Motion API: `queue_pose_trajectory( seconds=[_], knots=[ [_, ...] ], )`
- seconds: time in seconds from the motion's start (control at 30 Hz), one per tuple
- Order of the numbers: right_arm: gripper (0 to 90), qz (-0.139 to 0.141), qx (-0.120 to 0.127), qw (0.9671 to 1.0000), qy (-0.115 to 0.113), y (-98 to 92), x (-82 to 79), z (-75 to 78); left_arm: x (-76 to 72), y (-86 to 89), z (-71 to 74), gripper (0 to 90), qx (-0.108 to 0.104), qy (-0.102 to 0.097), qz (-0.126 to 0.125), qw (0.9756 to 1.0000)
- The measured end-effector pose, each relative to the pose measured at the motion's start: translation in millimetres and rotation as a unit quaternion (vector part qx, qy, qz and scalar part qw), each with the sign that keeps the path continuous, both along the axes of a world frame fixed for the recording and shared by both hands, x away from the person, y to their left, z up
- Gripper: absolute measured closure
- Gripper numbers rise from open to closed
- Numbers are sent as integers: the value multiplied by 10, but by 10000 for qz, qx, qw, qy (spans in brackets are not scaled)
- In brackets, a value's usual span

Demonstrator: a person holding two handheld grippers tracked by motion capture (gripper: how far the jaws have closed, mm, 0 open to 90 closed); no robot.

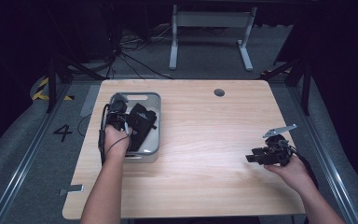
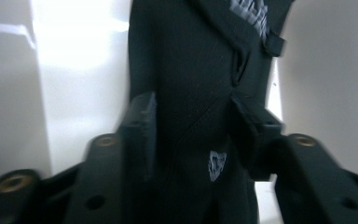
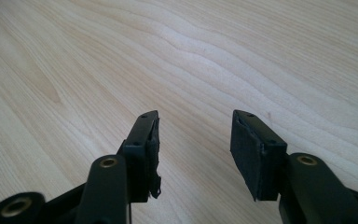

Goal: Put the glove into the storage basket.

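A black fabric item (image 1: 142, 122) with small white logos lies in a grey plastic bin (image 1: 154, 99) at the table's left. My left gripper (image 1: 117, 112) points down into that bin. In the left gripper view the black fabric item (image 2: 191, 60) runs up between the jaws of the left gripper (image 2: 191, 107), which stand apart on either side of it; the bin's pale wall (image 2: 74, 93) is behind. My right gripper (image 1: 250, 157) rests low over the wooden table (image 1: 205, 140) at the right, pointing left. In its own view the right gripper (image 3: 193, 116) is open with bare wood (image 3: 214, 46) between its fingers.
A round cable hole (image 1: 219, 92) sits near the table's far edge. Beyond the table stand a white desk frame (image 1: 209, 28) and loose floor cables (image 1: 135, 56). A floor marking "4" (image 1: 63, 132) lies to the left of the table.
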State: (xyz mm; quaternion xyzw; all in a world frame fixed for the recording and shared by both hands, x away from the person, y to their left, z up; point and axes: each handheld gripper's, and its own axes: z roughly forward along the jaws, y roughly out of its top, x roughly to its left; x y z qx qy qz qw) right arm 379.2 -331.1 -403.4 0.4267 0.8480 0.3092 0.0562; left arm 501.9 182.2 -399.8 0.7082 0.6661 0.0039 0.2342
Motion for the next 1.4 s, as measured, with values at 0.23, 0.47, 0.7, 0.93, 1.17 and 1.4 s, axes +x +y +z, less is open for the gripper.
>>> queue_pose_trajectory(
  seconds=[0.23, 0.47, 0.7, 0.93, 1.17, 1.4],
  knots=[
    [521, 2, 10, 10000, -38, -6, -12, 24, -93, 11, 154, 337, 397, -559, -220, 9974],
    [520, 24, -1, 10000, -52, 1, -4, 22, -219, -70, 358, 350, 525, -813, -510, 9940],
    [513, 4, 11, 10000, -47, -19, -2, 23, -403, -196, 559, 377, 465, -1037, -976, 9887],
    [513, 22, 12, 10000, -60, -26, -4, 32, -647, -345, 727, 373, 414, -1265, -1425, 9808],
    [508, 47, 11, 10000, -54, -26, -9, 36, -930, -529, 888, 368, 359, -1557, -1935, 9680],
    [499, 65, -11, 10000, -68, -32, -8, 32, -1180, -710, 917, 355, 276, -1642, -2442, 9553]
  ],
)
